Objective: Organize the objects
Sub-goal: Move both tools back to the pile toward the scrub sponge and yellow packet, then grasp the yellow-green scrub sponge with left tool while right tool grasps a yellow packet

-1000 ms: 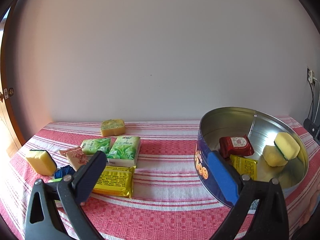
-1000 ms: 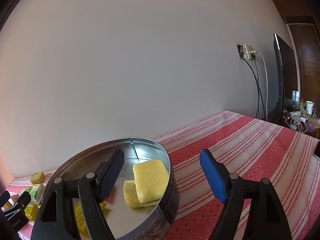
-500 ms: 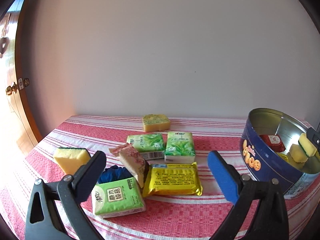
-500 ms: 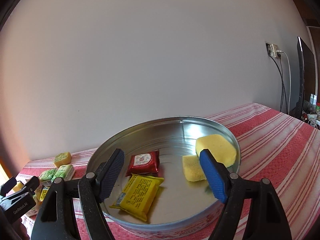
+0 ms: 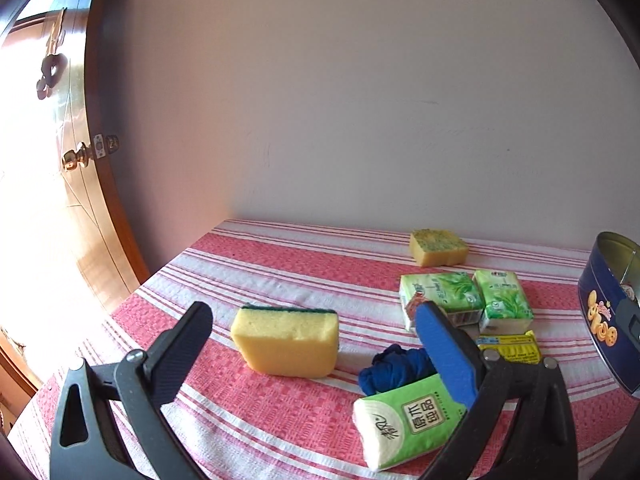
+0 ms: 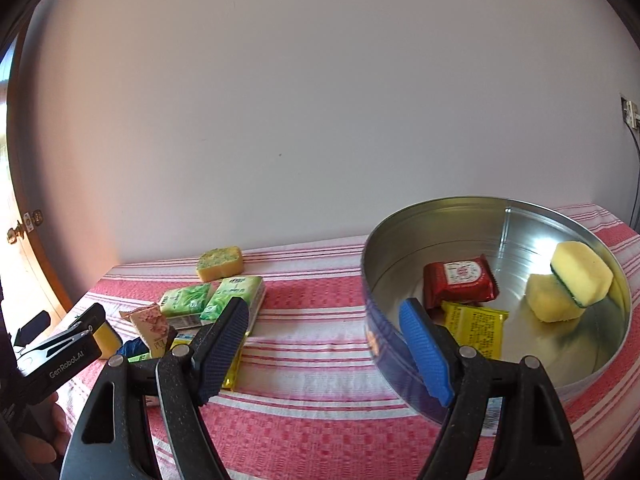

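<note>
Left gripper [image 5: 312, 344], jaws wide and holding nothing, facing a yellow sponge with green top [image 5: 286, 340] on the worktop; right gripper [image 6: 324, 344], jaws wide and holding nothing, alone showing inside the round metal tin [image 6: 460, 216]: red packet [image 6: 460, 282], yellow packet [image 6: 476, 328].

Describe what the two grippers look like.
Both the left gripper and the right gripper are black plastic clamps with triangular cut-outs and silver rivets. Each has one black ribbed finger pad and one blue. The left's body reads "GenRobot.AI" in the right wrist view.
</note>
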Demonstrator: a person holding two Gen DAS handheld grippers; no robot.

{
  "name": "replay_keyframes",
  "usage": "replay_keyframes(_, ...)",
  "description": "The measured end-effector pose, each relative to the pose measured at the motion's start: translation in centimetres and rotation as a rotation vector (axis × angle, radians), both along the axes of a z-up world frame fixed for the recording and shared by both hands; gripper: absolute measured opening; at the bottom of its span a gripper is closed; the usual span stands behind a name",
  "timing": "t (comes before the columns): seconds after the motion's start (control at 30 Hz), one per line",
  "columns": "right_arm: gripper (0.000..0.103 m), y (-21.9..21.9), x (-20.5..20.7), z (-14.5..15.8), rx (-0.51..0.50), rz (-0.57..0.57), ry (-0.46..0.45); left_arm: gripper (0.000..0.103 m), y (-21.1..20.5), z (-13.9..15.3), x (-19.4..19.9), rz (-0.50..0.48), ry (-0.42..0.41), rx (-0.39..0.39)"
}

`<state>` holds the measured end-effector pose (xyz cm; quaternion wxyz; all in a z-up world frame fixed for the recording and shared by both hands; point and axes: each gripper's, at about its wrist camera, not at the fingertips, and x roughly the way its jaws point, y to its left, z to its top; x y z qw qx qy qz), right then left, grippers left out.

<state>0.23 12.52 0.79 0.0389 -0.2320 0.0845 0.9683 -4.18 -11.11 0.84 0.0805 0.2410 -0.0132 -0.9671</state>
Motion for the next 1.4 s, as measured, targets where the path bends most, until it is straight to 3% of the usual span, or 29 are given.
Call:
replay_keyframes(0.23,0.080,-3.6,-3.3,-1.3,-0.030,0.108,-0.123,0.102,-2.4,-0.4,-1.9,0.031,-0.049,0.035)
replay_keyframes(0.4,0.080,-5.4,-5.1,-2.7,-0.069,0.166,-0.218,0.102,-3.0,-1.1,-3.4,-0.007,-0.115,0.074)
replay_keyframes(0.57,0.080,-6.6,-6.7,-4.0,-0.095,0.196,-0.301,0.102,-3.4,-1.5,-4.4,-0.005,-0.159,0.064)
replay_keyframes(0.73,0.080,-7.0,-8.0,-5.0,-0.126,0.178,-0.361,0.102,-4.6,-2.3,-5.7,0.011,-0.225,0.135)
replay_keyframes(1.03,0.079,-9.4,-8.7,-5.0,0.043,0.166,-0.409,0.102,-5.4,-3.9,-7.4,0.017,-0.318,0.215)
replay_keyframes(1.17,0.073,-9.4,-8.7,-4.9,0.047,0.178,-0.402,0.086,-5.7,-4.2,-7.5,-0.047,-0.325,0.293)
replay_keyframes(1.23,0.072,-9.1,-8.5,-4.9,0.041,0.181,-0.400,0.071,-5.3,-4.0,-7.2,-0.083,-0.312,0.304)
replay_keyframes(1.33,0.072,-8.1,-7.7,-4.6,-0.026,0.210,-0.377,0.070,-4.9,-3.5,-6.3,-0.047,-0.286,0.263)
replay_keyframes(1.4,0.072,-7.2,-7.0,-4.2,-0.084,0.227,-0.340,0.071,-5.0,-2.8,-5.4,-0.046,-0.226,0.263)
